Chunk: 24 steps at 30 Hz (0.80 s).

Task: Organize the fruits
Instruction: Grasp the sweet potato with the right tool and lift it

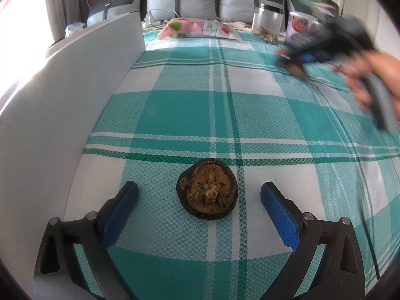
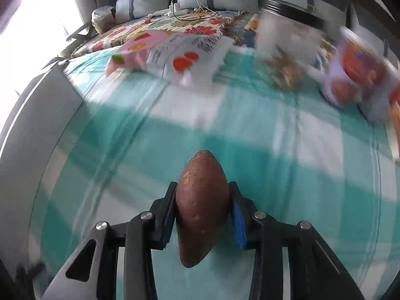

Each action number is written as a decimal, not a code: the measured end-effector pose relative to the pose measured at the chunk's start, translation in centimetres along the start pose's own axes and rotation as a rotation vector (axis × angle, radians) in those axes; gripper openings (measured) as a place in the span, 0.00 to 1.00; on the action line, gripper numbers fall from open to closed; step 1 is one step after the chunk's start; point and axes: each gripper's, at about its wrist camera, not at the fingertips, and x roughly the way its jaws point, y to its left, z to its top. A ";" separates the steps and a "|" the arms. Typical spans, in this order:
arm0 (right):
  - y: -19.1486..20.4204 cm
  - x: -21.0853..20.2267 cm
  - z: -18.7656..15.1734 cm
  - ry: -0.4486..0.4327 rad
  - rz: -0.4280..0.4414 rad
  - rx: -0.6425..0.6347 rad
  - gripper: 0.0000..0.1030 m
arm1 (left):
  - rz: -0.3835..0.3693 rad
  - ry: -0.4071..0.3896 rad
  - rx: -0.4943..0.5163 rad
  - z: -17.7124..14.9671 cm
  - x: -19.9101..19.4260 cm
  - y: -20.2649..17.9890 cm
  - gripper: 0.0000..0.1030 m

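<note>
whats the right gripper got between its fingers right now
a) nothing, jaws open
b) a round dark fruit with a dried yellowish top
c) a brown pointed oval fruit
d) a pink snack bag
c: in the right wrist view the right gripper has both blue pads pressed against a brown pointed oval fruit, held above the green checked bedsheet.

dried fruit half (image 1: 207, 189) on the bedspread (image 1: 175, 110), bag (image 1: 197, 28) and jar (image 1: 267, 22) far behind
</note>
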 end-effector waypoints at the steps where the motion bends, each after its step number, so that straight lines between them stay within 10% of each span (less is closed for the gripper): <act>1: -0.3 -1.0 -1.6 0.001 0.006 0.003 0.38 | 0.000 0.000 0.000 0.0 0.0 0.0 0.96; 14: 0.2 -12.7 -26.8 -0.175 -0.141 0.130 0.38 | 0.001 0.000 0.000 0.0 0.0 0.0 0.96; 17: 0.9 -13.1 -28.0 -0.216 -0.194 0.082 0.40 | 0.000 0.000 0.000 0.0 0.0 0.0 0.97; 21: 0.0 -12.6 -27.4 -0.192 -0.224 0.117 0.77 | 0.000 -0.001 0.000 0.0 0.0 0.0 0.96; 24: -0.8 -12.3 -27.5 -0.185 -0.193 0.156 0.85 | 0.000 -0.001 -0.001 -0.1 0.0 0.0 0.97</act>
